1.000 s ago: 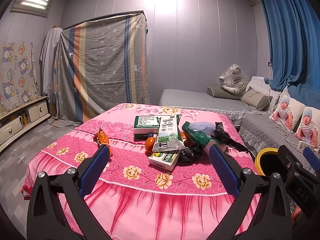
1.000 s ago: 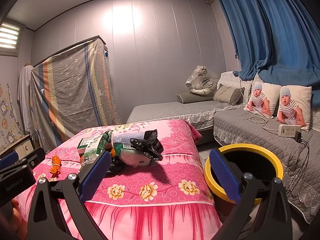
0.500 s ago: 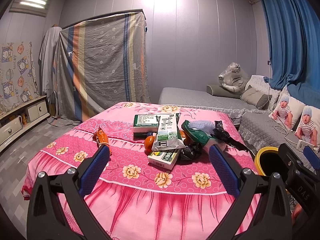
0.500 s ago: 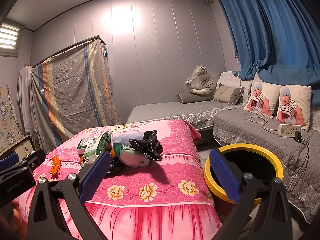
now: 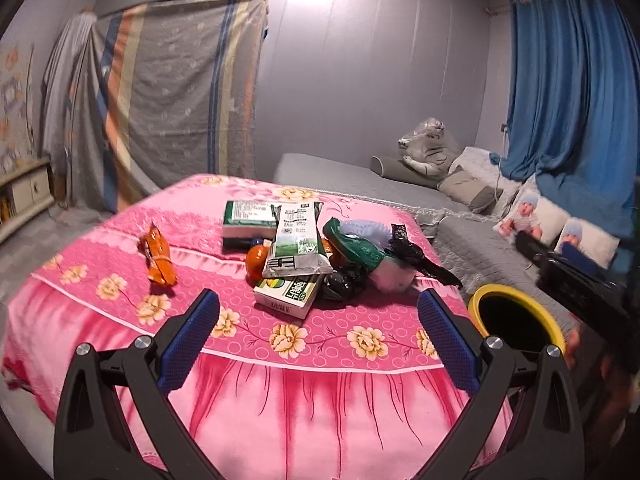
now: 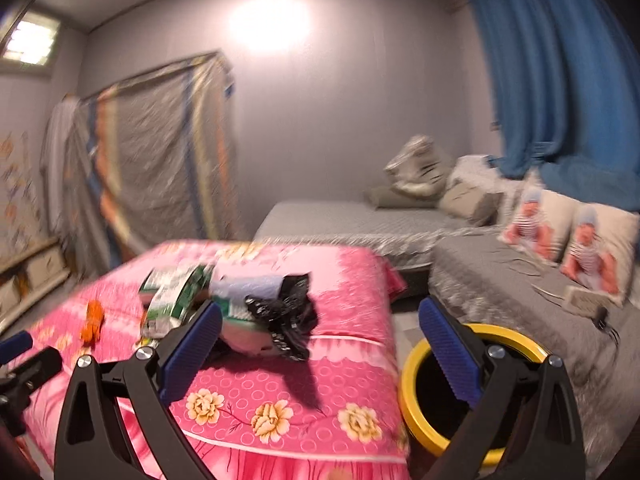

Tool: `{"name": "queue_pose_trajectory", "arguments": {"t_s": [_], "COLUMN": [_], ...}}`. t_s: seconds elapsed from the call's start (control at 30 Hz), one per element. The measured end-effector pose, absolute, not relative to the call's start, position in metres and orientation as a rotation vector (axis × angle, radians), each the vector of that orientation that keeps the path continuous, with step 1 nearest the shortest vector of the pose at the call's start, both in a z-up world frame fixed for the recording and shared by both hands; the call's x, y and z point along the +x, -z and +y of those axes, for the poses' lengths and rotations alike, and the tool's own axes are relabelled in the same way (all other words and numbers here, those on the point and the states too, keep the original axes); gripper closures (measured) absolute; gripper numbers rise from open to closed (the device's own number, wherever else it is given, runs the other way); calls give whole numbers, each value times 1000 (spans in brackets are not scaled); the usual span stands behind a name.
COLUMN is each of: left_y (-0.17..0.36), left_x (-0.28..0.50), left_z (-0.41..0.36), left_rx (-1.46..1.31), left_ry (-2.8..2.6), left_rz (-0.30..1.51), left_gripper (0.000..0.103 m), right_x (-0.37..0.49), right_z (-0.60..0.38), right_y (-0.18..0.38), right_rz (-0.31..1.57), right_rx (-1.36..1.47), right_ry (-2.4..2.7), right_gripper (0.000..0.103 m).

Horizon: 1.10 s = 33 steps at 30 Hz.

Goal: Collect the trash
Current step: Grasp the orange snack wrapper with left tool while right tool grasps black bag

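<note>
A pile of trash lies on the pink flowered table (image 5: 280, 400): a green-and-white carton (image 5: 287, 293), a milk pouch (image 5: 298, 243), a green bag (image 5: 356, 248), black plastic bags (image 5: 408, 252), a small orange fruit (image 5: 256, 258) and a green-white pack (image 5: 249, 218). An orange wrapper (image 5: 158, 260) lies apart to the left. A yellow-rimmed black bin (image 5: 516, 316) stands beside the table's right corner. My left gripper (image 5: 318, 340) hangs open before the near edge, nothing in it. My right gripper (image 6: 320, 352) is open too, between the black bags (image 6: 286, 320) and the bin (image 6: 452, 396).
Grey sofa beds (image 5: 352, 176) with cushions, a plush tiger (image 5: 426, 148) and baby-print pillows (image 6: 572, 236) line the back and right. Blue curtains (image 5: 568, 100) hang at right. A striped sheet (image 5: 180, 92) covers furniture at left, beside a low cabinet (image 5: 24, 192).
Both grippers have moved closer to the table and swung their views; the right wrist view is now blurred by motion. The trash lies as before and both grippers stay open.
</note>
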<state>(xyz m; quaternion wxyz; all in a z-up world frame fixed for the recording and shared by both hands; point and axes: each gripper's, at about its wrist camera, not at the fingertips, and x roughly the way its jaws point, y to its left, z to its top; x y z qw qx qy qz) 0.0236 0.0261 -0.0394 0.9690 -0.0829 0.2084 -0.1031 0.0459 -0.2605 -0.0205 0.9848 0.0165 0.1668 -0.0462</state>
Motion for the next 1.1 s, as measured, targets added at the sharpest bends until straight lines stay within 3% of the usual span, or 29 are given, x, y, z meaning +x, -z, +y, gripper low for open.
{"name": "queue_pose_trajectory", "arguments": {"t_s": [0.13, 0.4, 1.0, 1.07, 1.1], "left_y": [43, 32, 108, 116, 118], "left_x": [55, 125, 278, 286, 288], "left_z": [58, 130, 183, 185, 185], "left_rx": [-218, -13, -214, -245, -255], "left_ry": [166, 166, 56, 55, 51], "left_rz": [497, 587, 895, 923, 934], "left_gripper": [8, 8, 8, 9, 20], "right_x": [115, 230, 290, 292, 294], "right_z": [-276, -298, -298, -302, -303], "right_y": [22, 51, 96, 103, 106], "right_rz": [575, 920, 1049, 1068, 1081], "right_rx": [148, 405, 510, 517, 522], "right_ry": [-116, -286, -297, -286, -284], "right_gripper": [8, 8, 9, 17, 24]}}
